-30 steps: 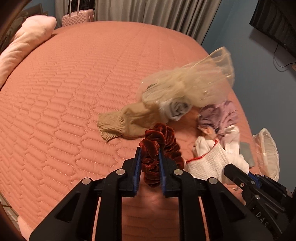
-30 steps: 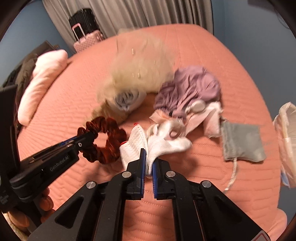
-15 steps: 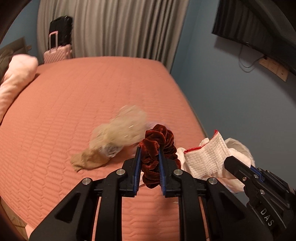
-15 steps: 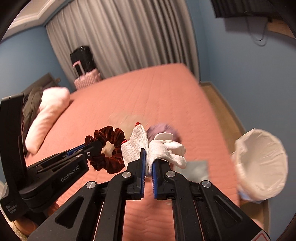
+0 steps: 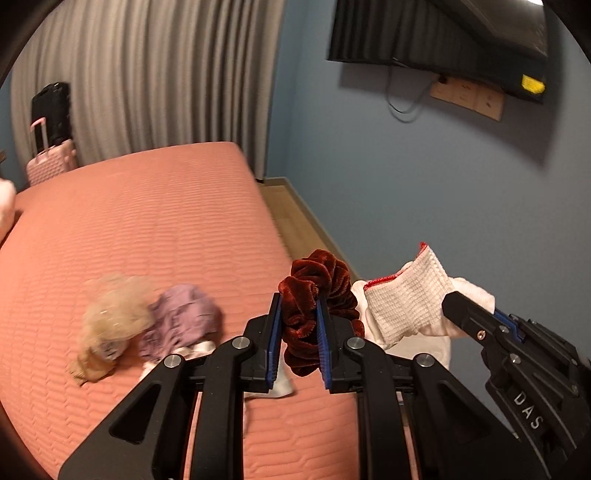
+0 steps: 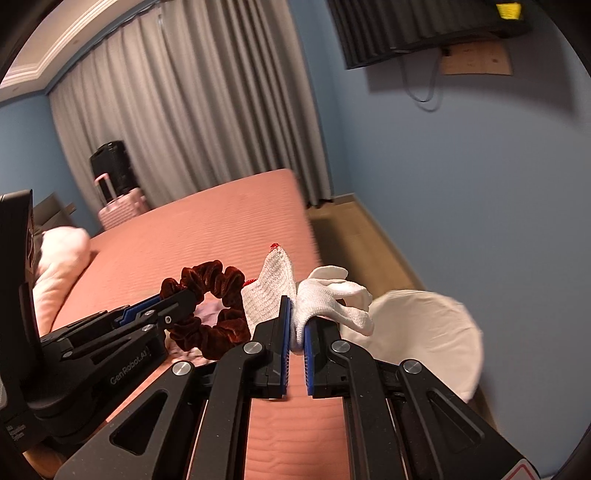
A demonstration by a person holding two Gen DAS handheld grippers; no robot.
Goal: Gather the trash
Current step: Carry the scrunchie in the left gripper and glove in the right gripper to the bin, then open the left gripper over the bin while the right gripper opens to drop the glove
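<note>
My left gripper (image 5: 297, 306) is shut on a dark red velvet scrunchie (image 5: 314, 291) and holds it up above the bed's right side. It also shows in the right wrist view (image 6: 207, 317). My right gripper (image 6: 297, 314) is shut on a white knit glove with a red cuff edge (image 6: 325, 295), also held in the air; it shows in the left wrist view (image 5: 406, 295). A white-lined bin (image 6: 428, 332) stands on the floor just right of the bed, below and right of the glove.
On the salmon quilted bed (image 5: 129, 229) lie a beige tulle bundle (image 5: 110, 317) and a crumpled purple cloth (image 5: 181, 317). A pink pillow (image 6: 59, 266) lies at the left. Suitcases (image 6: 114, 192) stand by the curtain. A blue wall with a TV (image 5: 443, 33) is to the right.
Both grippers have lifted their items off the bed and swung right toward the wall. The bin has come nearer in the right wrist view.
</note>
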